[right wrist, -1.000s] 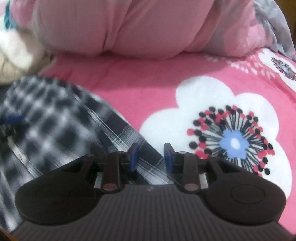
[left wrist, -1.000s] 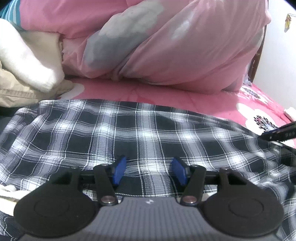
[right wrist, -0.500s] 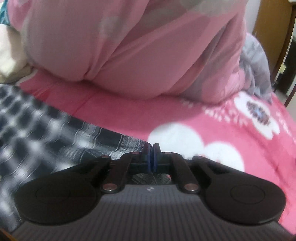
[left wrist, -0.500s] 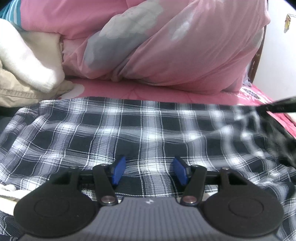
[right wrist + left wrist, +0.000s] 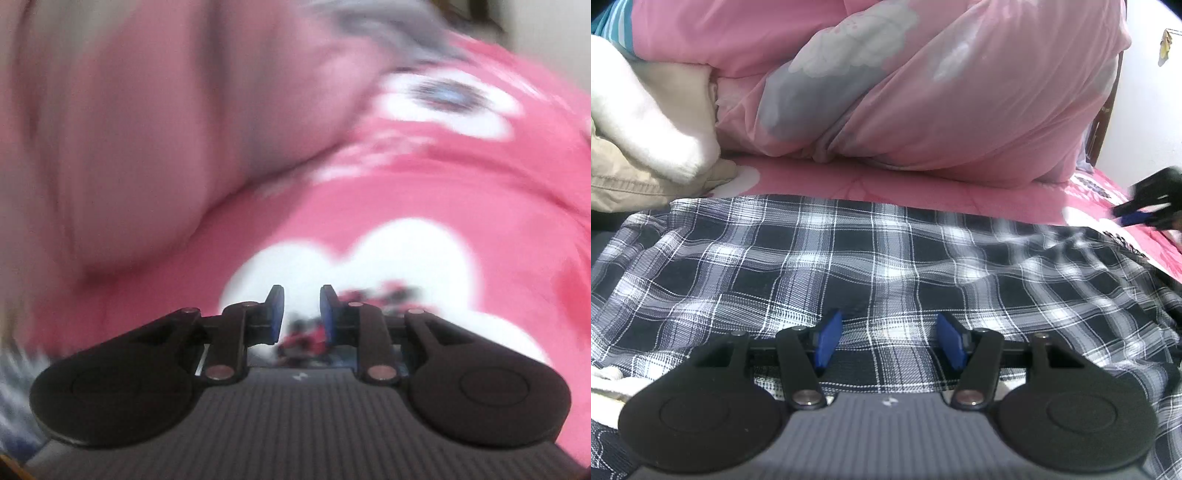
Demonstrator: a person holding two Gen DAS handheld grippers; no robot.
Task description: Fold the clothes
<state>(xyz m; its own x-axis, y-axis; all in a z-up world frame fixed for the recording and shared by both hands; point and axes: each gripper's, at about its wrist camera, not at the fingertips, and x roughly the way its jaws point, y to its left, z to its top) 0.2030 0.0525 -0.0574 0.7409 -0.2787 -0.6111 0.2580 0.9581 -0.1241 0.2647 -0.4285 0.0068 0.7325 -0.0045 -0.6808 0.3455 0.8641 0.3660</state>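
A black-and-white plaid shirt (image 5: 886,258) lies spread across the pink bed. My left gripper (image 5: 888,328) rests low over its near part, blue pads wide apart, open, with the cloth lying flat beneath them. My right gripper (image 5: 302,295) hovers over a white flower on the bedsheet (image 5: 406,203), off the shirt's right edge. Its jaws are opening and nothing is between them. The right wrist view is heavily blurred, with only a smear of the shirt (image 5: 14,369) at lower left. In the left wrist view the right gripper (image 5: 1145,210) shows at the far right.
A bulky pink duvet (image 5: 923,92) with grey patches fills the back of the bed. White and beige clothes (image 5: 646,129) are heaped at the back left. A white wall (image 5: 1145,92) stands at the right.
My right gripper shut on the shirt's right edge, then let go and swung away to the right, rolling as it went. The shirt's right side now lies further out. The left gripper stayed still.
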